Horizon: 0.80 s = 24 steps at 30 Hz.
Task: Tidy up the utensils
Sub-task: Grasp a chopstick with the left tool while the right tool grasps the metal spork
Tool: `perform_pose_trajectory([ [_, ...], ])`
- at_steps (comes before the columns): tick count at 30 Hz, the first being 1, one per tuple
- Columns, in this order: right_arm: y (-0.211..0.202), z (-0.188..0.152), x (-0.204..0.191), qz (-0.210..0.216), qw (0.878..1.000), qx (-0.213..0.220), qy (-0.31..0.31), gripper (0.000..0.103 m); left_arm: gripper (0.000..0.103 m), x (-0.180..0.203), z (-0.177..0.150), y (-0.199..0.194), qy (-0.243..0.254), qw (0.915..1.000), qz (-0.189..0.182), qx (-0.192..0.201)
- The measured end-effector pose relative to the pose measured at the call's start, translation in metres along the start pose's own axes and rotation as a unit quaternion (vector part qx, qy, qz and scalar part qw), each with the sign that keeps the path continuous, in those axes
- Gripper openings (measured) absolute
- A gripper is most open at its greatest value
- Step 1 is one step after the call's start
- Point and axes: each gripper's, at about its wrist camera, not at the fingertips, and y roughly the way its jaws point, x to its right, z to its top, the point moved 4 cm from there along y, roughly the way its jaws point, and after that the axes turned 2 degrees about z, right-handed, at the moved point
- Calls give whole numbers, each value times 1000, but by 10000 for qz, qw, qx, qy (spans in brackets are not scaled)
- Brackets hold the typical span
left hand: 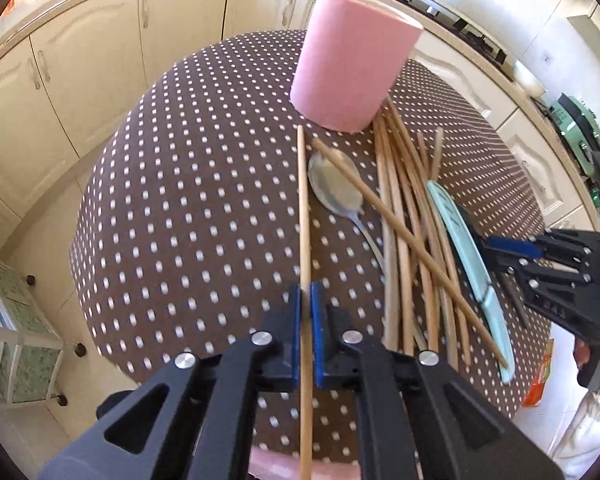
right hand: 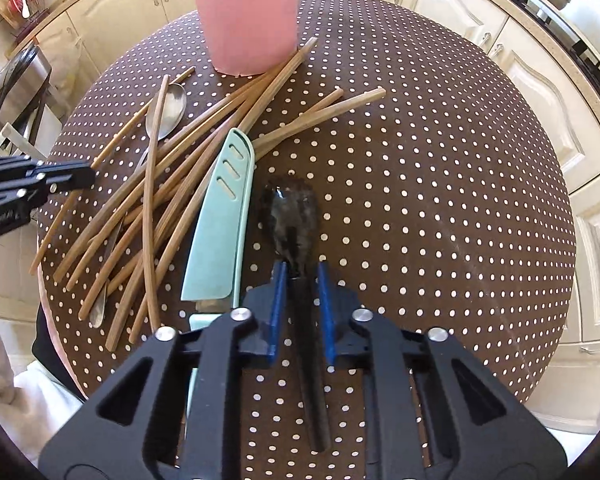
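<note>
The job looks like it is only just starting. The pink cup (left hand: 352, 60) stands upright at the far side of the counter (left hand: 180, 200), which has a brown cloth with white dots, and nothing can be seen sticking out of the cup. Almost all the utensils lie loose on the cloth in a messy heap just in front of the cup: a pile of chopsticks (right hand: 148, 208) crossing over each other, a silver spoon (left hand: 336, 188) under some of them, and a knife in a mint green cover (right hand: 220, 216) beside the pile. So there is a lot left to sort. The left gripper (left hand: 309, 316) has its jaws squeezed nearly all the way together on one chopstick (left hand: 303, 208), which runs straight between the blue pads and points toward the cup. The right gripper (right hand: 302, 300) has a dark spoon (right hand: 290, 220) between its jaws; its handle runs back between the pads and its bowl rests on the cloth just next to the knife. The jaws look pulled in on the thin handle, though a small gap shows on each side, so I judge it a grip rather than see it plainly.
</note>
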Motion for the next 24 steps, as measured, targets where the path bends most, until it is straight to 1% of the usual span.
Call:
perform_pose_trajectory([
  [2,2,6,4,36,10000,-5,45,12,10,0,13,6,20,10000,-28,-62],
  [7,2,14,13,140,9995,128,237,12,10,4,32,19,257,9996,97,-103],
  [8,3,10,15,151,9994,172,264,12,6,5,36,21,284,9995,117,-104],
  [11,1,11,21,100,9987,333,374,12,6,6,40,22,260,9996,85,-26],
  [16,-10,10,35,165,9950,724,668,12,5,-8,29,0,36,9988,-88,479],
  [19,-27,13,43,284,9903,1084,824,12,5,-14,25,-21,-100,9953,-156,948],
  [20,-32,15,44,321,9885,1210,851,12,5,-15,25,-29,-108,9934,-144,1129],
  [21,-38,19,44,384,9863,1339,881,12,5,-14,27,-41,-101,9896,-178,1421],
  [22,-46,22,44,444,9836,1500,898,12,5,-13,30,-47,-75,9871,-215,1582],
  [24,-58,30,43,540,9787,1765,898,12,5,-7,38,-65,14,9793,-305,2002],
])
